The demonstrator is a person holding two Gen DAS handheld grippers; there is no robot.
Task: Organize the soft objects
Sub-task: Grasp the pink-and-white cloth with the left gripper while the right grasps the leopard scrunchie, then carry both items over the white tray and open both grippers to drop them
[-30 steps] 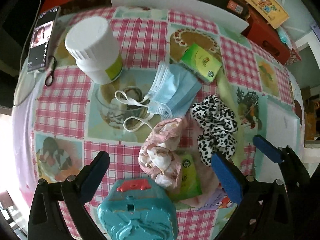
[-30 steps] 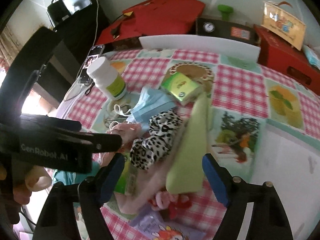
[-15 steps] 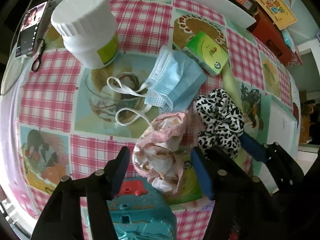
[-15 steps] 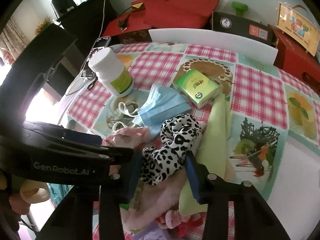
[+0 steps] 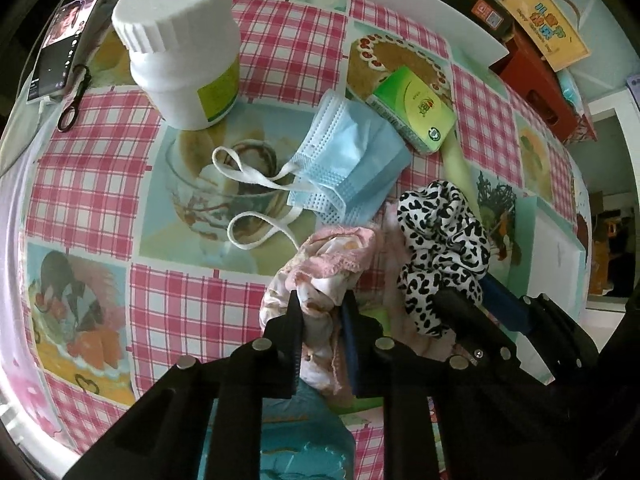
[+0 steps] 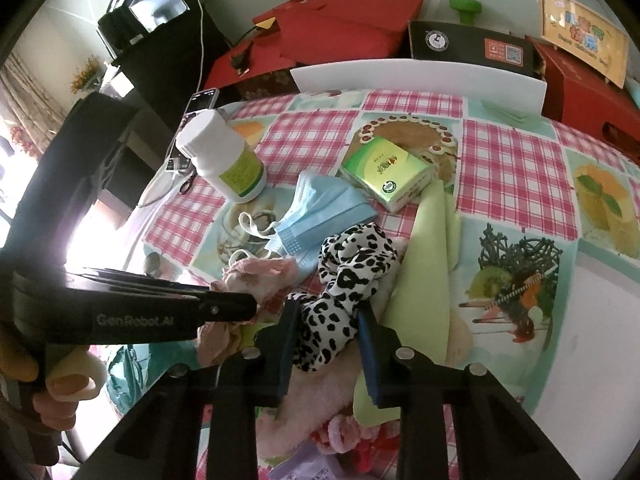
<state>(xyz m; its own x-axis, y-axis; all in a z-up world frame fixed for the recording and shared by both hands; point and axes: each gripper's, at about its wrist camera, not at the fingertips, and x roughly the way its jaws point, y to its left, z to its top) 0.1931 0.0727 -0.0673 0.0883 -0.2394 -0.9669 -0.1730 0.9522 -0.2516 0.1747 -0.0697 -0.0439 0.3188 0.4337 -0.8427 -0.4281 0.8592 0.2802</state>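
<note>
A pink floral scrunchie lies on the checked tablecloth, and my left gripper is shut on its near end. Beside it on the right is a black-and-white leopard scrunchie. My right gripper has its jaws closing on that scrunchie's near part, and both pads touch the fabric. A blue face mask with white ear loops lies just beyond both scrunchies. In the right wrist view, the left gripper comes in from the left, held by a hand.
A white bottle and a phone stand far left; a green tissue pack lies behind the mask. A yellow-green cloth and pink towel lie under the scrunchies. A teal toy sits near. Boxes line the back.
Both grippers went from wide open to closed. The left sank onto the pink scrunchie and clamped it. The right jaws narrowed around the leopard scrunchie.
</note>
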